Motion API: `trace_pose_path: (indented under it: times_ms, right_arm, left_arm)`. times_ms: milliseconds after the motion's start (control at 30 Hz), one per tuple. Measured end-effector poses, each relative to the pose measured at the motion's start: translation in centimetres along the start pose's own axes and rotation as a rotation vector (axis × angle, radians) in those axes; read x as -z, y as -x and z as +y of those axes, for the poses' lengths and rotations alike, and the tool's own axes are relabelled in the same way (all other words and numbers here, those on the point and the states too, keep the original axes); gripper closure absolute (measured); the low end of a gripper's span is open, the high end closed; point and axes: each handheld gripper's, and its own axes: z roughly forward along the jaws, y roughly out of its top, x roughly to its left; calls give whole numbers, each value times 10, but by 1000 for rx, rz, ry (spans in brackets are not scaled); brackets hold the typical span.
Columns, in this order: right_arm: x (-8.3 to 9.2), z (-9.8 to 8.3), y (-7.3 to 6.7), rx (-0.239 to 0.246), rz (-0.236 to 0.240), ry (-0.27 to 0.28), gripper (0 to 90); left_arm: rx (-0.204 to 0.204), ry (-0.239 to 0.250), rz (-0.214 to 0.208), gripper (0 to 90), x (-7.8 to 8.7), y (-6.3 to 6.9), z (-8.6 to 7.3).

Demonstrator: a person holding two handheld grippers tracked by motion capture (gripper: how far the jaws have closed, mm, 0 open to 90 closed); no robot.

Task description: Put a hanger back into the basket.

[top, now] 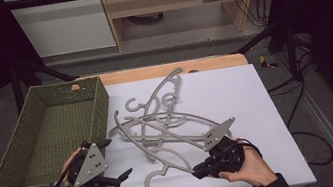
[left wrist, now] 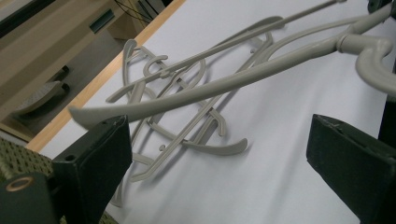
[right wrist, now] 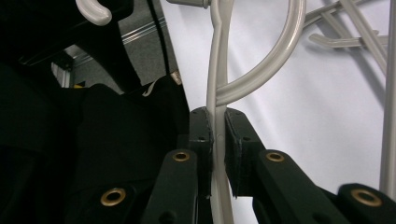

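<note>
Right gripper (top: 198, 172) clamped on grey hanger (top: 163, 150), bar pinched between pads, hand low at near table edge, jaws pointing left. Hanger lifted off white board (top: 258, 109), hook near front edge. Left gripper (top: 125, 174) wide open, empty, beside green basket (top: 23, 161), aimed toward hanger pile (top: 157, 110).

A grey plastic hanger (top: 162, 142) is lifted at a tilt, hook (top: 154, 184) nearest, its right arm pinched, above a tangled pile of hangers (top: 157, 110) mid-counter.
</note>
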Motion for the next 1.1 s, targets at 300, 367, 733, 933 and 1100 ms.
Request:
trace_pose_path:
  times_ms: [300,367,733,933,1100]
  right_arm:
    - [-3,-1,-1,5,55,-35,819]
    - [-5,-1,-1,8,66,-49,819]
    - [-11,-1,-1,17,99,-70,819]
    - [-14,-1,-1,17,123,-92,818]
    - [-14,-2,-1,10,131,-94,818]
  left_arm:
    - [-194,-69,-25,118,-16,16,10]
    - [-227,-76,-31,139,-18,18,10]
    - [-458,-165,-12,321,-34,36,8]
    - [-566,-162,30,527,-40,46,5]
    - [-627,-155,36,672,-38,49,4]
